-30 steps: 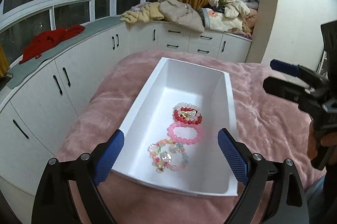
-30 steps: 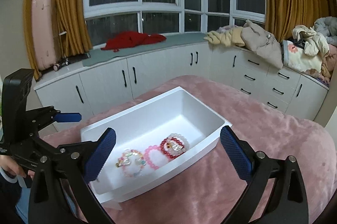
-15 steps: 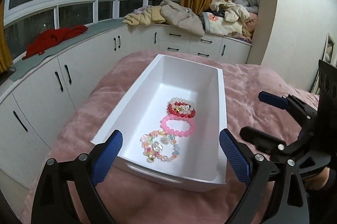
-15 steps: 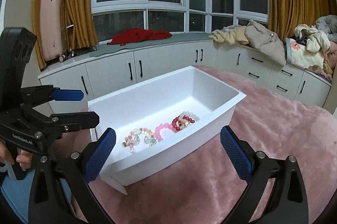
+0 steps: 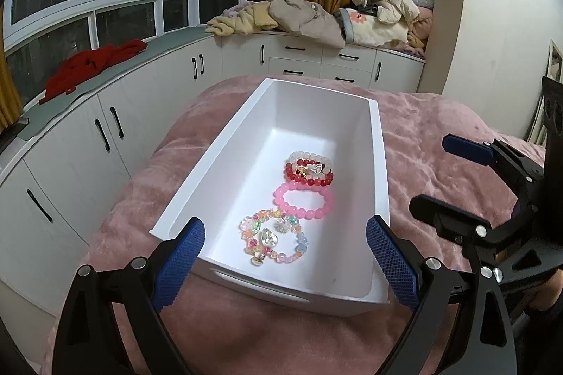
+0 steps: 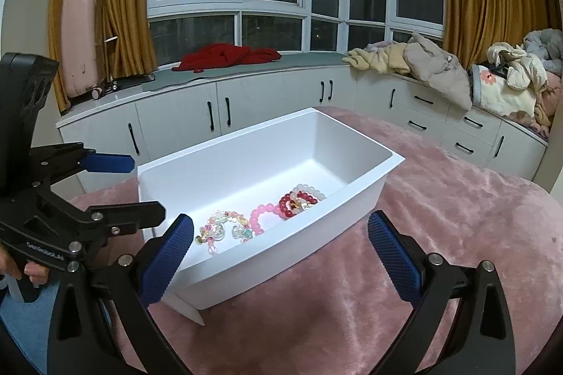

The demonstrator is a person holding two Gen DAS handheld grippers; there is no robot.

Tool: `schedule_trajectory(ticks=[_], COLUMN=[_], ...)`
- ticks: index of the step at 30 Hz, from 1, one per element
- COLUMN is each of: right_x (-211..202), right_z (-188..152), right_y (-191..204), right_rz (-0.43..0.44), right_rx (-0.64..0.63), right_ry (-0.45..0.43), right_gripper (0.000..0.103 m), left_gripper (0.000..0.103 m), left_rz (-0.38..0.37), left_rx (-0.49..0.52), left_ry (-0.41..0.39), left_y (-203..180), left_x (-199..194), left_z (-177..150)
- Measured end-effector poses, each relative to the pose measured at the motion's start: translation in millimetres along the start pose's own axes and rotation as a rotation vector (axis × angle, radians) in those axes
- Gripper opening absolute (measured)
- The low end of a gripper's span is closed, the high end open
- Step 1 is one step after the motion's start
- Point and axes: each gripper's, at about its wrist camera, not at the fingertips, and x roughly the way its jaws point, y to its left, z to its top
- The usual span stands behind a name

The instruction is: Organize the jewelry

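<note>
Three bead bracelets lie in a row on the floor of the white bin (image 5: 376, 142), which sits on the pink blanket (image 5: 432, 128) of the bed: the clear bracelet (image 5: 272, 239) with pastel beads and charms lies nearest the bin's near end, the pink bracelet (image 5: 304, 200) is at the middle of the row and touches it, and the red bracelet (image 5: 309, 169), with a white strand lying on it, lies just beyond, about halfway down the bin. The far half of the bin floor is bare. The left gripper (image 5: 285, 258) hangs above the near rim with its fingers wide apart and nothing between them; the right gripper (image 6: 279, 255) hovers by the long side wall, likewise spread and holding nothing. These bracelets are probably light and limp, strung on elastic, so a loop should sag and swing once lifted rather than keep its ring shape. The round beads look smooth and could roll out of a shallow pinch; closing across the strand itself, on a plain stretch of beads away from the charms, seems safest. The clear one's charms look the most fragile. The red and white strands may come up together. The bin looks stiff and light, and might slide on the plush blanket if nudged.
</note>
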Motion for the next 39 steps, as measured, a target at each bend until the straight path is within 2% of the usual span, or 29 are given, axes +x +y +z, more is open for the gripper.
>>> schedule_trajectory(ticks=[8, 36, 39], right_x=[1.0, 1.4, 1.4], right_z=[-2.4, 1.1, 1.0], right_y=[-11.2, -10.2, -10.3], right_rz=[-0.003, 0.011, 0.013], right_rx=[0.026, 0.037, 0.037], right_ry=[0.011, 0.014, 0.015], right_gripper=[0.098, 0.098, 0.098], left_gripper=[0.094, 0.094, 0.098], left_rz=[0.010, 0.022, 0.030], left_rx=[0.014, 0.044, 0.040], left_ry=[0.014, 0.017, 0.020], left_y=[0.2, 0.5, 0.9], left_x=[3.3, 3.2, 3.4], left_z=[-2.0, -2.7, -2.5])
